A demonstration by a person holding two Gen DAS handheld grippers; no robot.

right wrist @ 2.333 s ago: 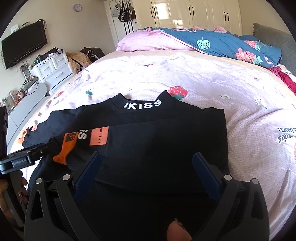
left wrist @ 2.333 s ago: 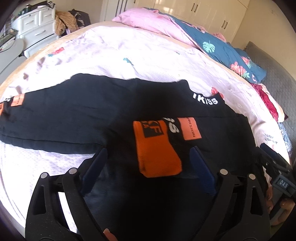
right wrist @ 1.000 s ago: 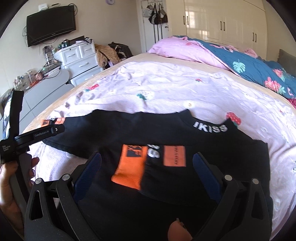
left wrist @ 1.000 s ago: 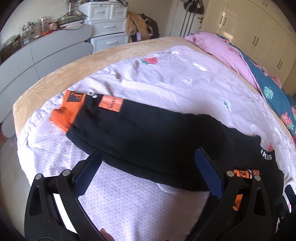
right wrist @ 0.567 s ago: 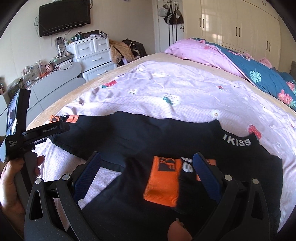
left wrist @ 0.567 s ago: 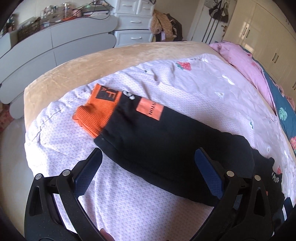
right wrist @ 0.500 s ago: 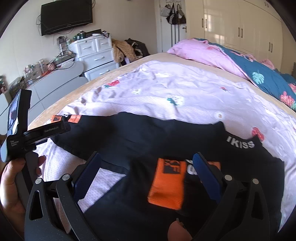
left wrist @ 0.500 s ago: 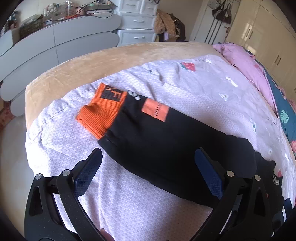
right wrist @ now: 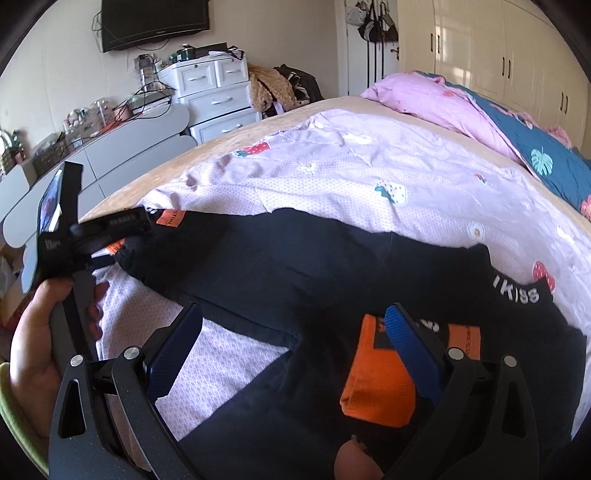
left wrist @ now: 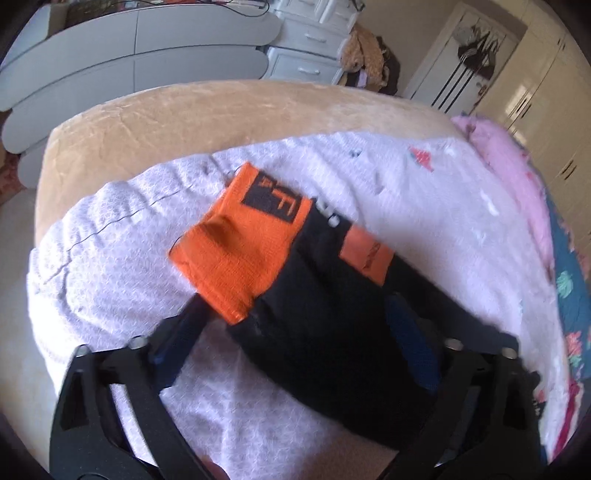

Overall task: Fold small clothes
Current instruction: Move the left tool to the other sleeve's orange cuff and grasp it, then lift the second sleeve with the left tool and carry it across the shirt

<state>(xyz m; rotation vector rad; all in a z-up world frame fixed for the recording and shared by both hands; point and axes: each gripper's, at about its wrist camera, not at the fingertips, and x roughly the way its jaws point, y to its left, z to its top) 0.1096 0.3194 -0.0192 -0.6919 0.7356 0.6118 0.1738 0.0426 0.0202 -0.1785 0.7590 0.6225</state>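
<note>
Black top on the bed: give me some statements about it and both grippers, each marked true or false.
1. The black top lies on a lilac bedspread. True.
2. Both sleeves are folded over its body. False: the sleeve with the orange cuff stretches out sideways.
3. The left gripper straddles that sleeve near the cuff, jaws closing. True.
4. The right gripper is clamped on the collar. False: it is open, holding nothing.
5. The collar lettering is white. True.

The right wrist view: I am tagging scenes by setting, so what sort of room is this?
A bedroom, most likely: a bed with pink pillow, white wardrobe doors, a wall-mounted television.
</note>
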